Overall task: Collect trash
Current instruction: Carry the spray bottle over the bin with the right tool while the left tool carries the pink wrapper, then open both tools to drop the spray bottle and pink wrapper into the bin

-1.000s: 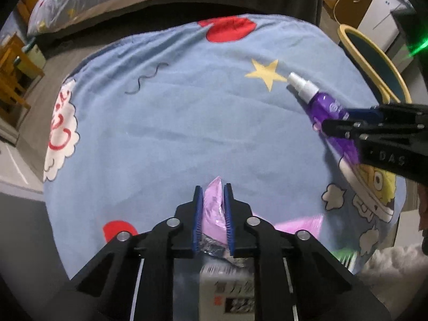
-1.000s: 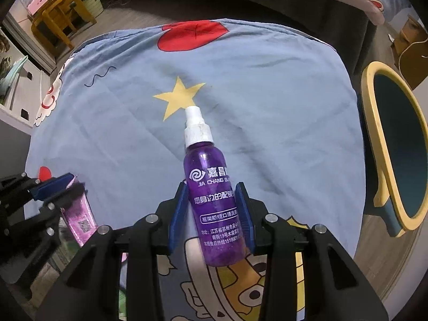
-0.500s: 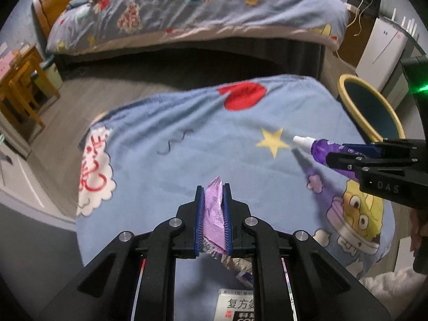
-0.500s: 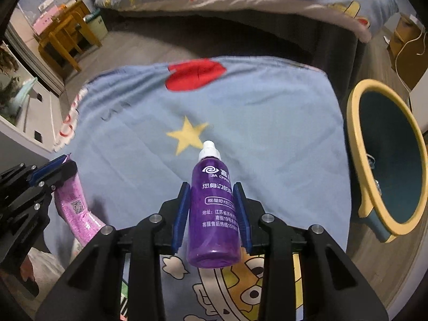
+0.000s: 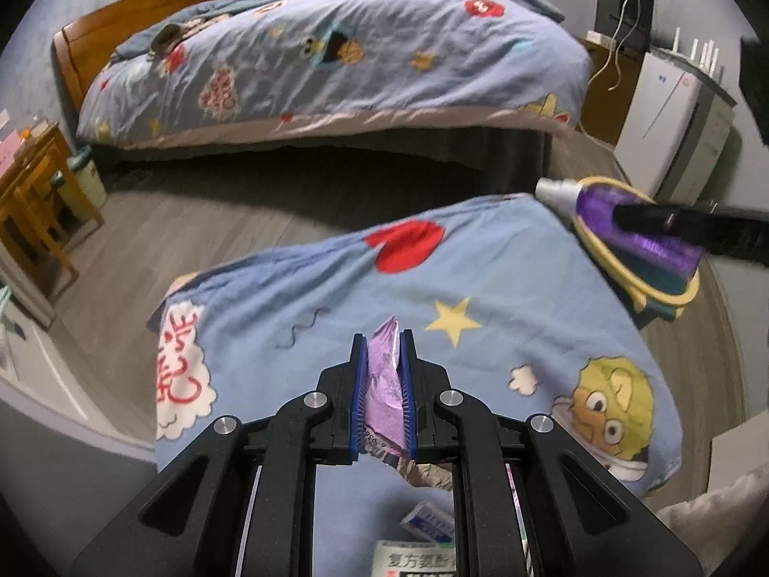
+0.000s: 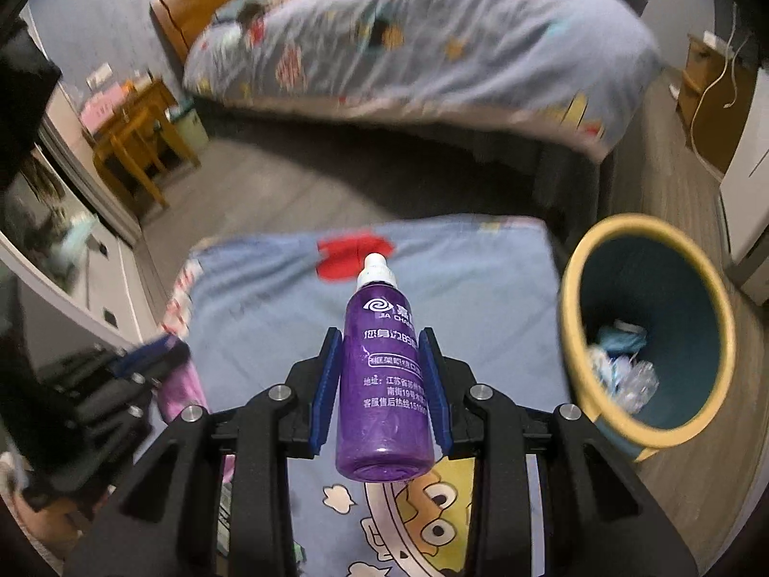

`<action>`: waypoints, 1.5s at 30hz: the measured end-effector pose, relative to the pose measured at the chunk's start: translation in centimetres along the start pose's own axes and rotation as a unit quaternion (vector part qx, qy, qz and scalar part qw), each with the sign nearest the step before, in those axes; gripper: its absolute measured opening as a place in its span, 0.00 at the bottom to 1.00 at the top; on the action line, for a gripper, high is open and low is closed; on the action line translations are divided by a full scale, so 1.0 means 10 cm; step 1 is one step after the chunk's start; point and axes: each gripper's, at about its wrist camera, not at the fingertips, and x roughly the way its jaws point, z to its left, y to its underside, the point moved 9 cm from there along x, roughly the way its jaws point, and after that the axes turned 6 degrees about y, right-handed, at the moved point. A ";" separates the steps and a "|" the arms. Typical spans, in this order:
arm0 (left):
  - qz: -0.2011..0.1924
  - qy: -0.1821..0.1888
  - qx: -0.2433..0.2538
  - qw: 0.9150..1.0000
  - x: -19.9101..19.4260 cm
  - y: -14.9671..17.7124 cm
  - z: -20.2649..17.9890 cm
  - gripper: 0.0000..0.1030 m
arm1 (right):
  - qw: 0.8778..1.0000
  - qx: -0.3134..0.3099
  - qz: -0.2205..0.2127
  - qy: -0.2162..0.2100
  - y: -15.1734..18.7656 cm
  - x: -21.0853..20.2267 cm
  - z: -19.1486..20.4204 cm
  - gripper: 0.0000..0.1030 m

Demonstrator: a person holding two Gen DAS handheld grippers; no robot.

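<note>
Purple bottle (image 6: 384, 384) reads "JIA CHA…"; white box (image 5: 415, 560) perhaps "复方".

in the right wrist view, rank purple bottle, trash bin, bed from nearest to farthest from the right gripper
1. purple bottle, clamped between the right gripper pads
2. trash bin, on the floor to the right
3. bed, far across the room
</note>
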 end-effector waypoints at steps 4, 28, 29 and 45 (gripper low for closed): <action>-0.014 0.000 0.023 1.000 -0.09 -0.13 -0.13 0.14 | 0.999 -0.014 -0.046 0.006 -0.24 -0.40 -0.15 0.31; -0.032 0.112 0.150 0.982 0.32 -1.17 -1.87 0.14 | 0.981 0.148 -0.098 0.075 -0.44 -0.70 -2.03 0.31; -0.027 0.122 0.149 0.981 0.37 -1.20 -1.96 0.14 | 0.980 0.155 -0.095 0.079 -0.43 -0.67 -2.10 0.31; 0.031 0.160 0.188 0.969 1.25 -1.32 -2.81 0.14 | 0.960 0.254 -0.045 0.108 -0.20 -0.19 -2.79 0.32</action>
